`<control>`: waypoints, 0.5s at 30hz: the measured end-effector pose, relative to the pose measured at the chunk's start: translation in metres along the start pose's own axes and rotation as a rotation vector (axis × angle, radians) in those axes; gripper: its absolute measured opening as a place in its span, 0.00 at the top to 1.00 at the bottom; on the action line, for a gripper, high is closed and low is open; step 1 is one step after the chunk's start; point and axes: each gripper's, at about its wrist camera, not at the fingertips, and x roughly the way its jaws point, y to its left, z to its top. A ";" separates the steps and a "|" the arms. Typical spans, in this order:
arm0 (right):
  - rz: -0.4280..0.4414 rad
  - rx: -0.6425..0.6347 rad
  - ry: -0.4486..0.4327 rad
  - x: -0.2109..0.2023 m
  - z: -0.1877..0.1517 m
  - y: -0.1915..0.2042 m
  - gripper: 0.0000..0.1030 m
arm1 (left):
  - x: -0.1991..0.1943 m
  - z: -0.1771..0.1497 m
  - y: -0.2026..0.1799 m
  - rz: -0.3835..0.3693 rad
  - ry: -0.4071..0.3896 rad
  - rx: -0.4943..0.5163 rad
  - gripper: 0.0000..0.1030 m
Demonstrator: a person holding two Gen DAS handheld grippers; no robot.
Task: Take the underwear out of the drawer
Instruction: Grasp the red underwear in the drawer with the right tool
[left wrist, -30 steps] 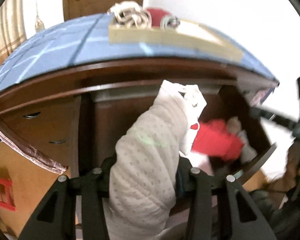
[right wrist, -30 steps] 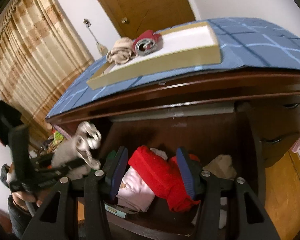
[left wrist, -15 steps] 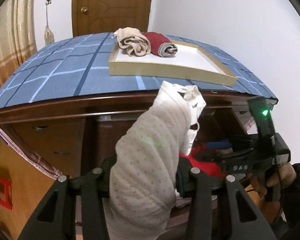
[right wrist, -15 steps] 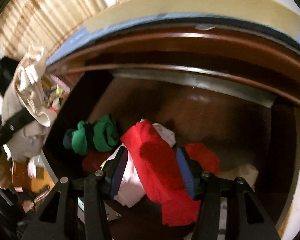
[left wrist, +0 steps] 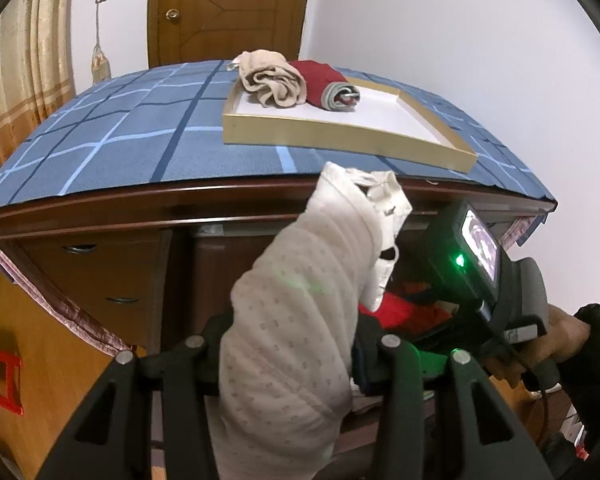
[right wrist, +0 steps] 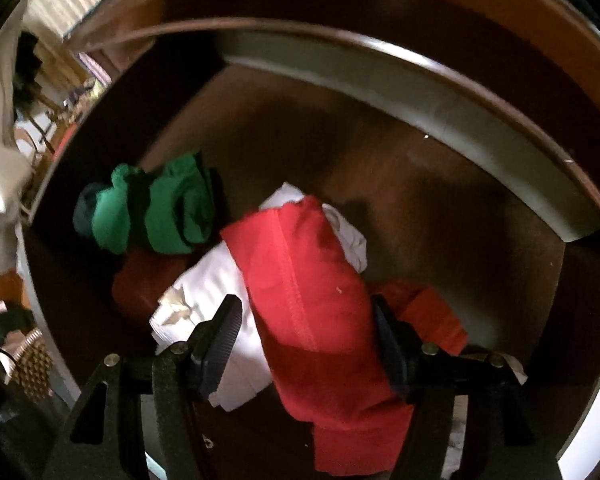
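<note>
The dresser [left wrist: 100,216] is the biggest thing before me, its top under a blue checked cloth [left wrist: 140,132] with a shallow tray [left wrist: 340,136] near the right edge holding two rolled pieces. Below it the drawer [right wrist: 284,128] stands open, and most of the underwear lies toward its front: a green roll [right wrist: 156,208] by the left wall, a white piece [right wrist: 220,312] and the red underwear [right wrist: 312,296] at front centre. My left claw [left wrist: 288,344] is clamped on a white dotted garment [left wrist: 292,320], held up clear of the drawer front. My right claw [right wrist: 304,332] points down into the drawer with its jaws opening around the red underwear. I judge the pads no longer press on it. To do this well, I should take only one piece at a time.
</note>
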 end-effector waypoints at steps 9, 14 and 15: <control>-0.107 -0.062 0.066 0.009 -0.001 0.012 0.46 | 0.012 -0.006 -0.004 0.043 0.015 -0.008 0.58; -0.086 -0.024 0.050 0.006 -0.005 0.006 0.51 | 0.014 -0.008 -0.012 0.053 0.015 0.008 0.58; -0.076 -0.006 0.036 0.004 -0.006 0.004 0.52 | 0.014 -0.008 -0.012 0.055 0.015 0.011 0.58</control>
